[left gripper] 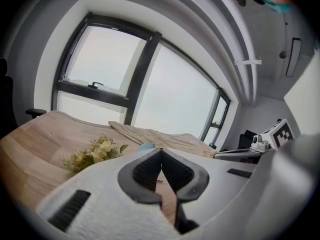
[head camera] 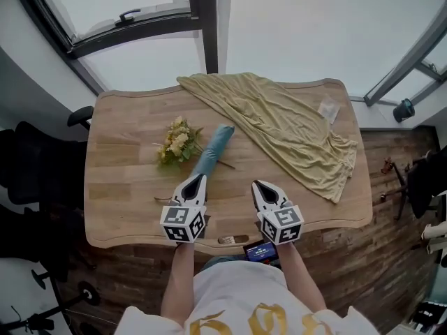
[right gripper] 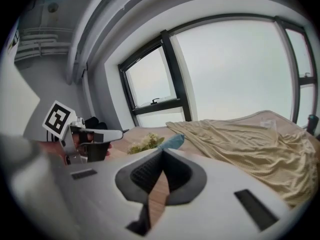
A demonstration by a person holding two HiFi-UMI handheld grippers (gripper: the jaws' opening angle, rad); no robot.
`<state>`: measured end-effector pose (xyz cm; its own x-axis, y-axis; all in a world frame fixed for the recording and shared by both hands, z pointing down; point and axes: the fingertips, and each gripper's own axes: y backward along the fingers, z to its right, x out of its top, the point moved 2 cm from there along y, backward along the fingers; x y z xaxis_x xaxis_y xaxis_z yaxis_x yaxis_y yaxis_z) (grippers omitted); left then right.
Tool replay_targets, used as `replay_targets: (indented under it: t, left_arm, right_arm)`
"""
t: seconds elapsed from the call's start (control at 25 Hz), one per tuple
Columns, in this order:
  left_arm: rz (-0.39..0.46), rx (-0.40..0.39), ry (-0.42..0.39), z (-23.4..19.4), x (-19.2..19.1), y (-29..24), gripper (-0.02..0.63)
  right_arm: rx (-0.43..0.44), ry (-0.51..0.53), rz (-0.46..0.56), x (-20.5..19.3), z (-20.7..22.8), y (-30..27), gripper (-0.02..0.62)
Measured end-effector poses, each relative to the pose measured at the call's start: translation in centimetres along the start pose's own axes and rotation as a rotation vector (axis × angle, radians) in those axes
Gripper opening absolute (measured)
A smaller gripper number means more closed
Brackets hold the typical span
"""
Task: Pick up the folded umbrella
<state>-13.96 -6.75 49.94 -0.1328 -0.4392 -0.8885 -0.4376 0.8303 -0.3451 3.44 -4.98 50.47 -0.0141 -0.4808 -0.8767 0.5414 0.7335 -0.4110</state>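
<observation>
The table (head camera: 126,208) is matt wood, the drape (head camera: 293,131) soft cloth, the folded umbrella (head camera: 213,151) smooth fabric.

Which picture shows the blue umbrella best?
The head view: the umbrella lies in full on the table, between the flowers and the cloth. The left gripper view shows only a blue sliver of it; the right gripper view shows one end beside the flowers.

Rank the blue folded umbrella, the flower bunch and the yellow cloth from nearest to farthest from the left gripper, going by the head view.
1. Folded umbrella, just beyond the tip of the left gripper.
2. Flower bunch, on the umbrella's left side.
3. Yellow cloth, spread out to the far right.
</observation>
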Motion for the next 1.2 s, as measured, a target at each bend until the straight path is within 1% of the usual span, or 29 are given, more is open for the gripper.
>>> replay_targets:
  t: [0.12, 0.24, 0.36, 0.72, 1.04, 1.2]
  left_arm:
    - [-0.004, -0.021, -0.005, 0.4, 0.2, -0.6, 0.020]
    - [-0.007, -0.027, -0.025, 0.8, 0.4, -1.1, 0.020]
    - [-0.009, -0.025, -0.036, 0.9, 0.6, -1.4, 0.020]
    - [-0.027, -0.004, -0.036, -0.2, 0.4, -2.5, 0.020]
    - [-0.075, 0.000, -0.047, -1.0, -0.6, -3.7, 0.020]
    - [-0.108, 0.013, -0.073, -1.8, -1.1, -4.3, 0.020]
  right_arm:
    - [-0.020, -0.009, 0.009, 0.4, 0.7, 0.3, 0.011]
    - [-0.022, -0.009, 0.017, 0.8, 1.0, 0.2, 0.011]
    - [-0.013, -0.007, 0.020, 1.0, 1.1, 0.0, 0.011]
    - [0.021, 0.003, 0.020, 1.0, 1.2, -1.5, 0.011]
    - [0.029, -0.013, 0.000, 0.1, 1.5, -2.9, 0.011]
    - [0.027, -0.021, -0.011, 0.0, 1.8, -3.7, 0.011]
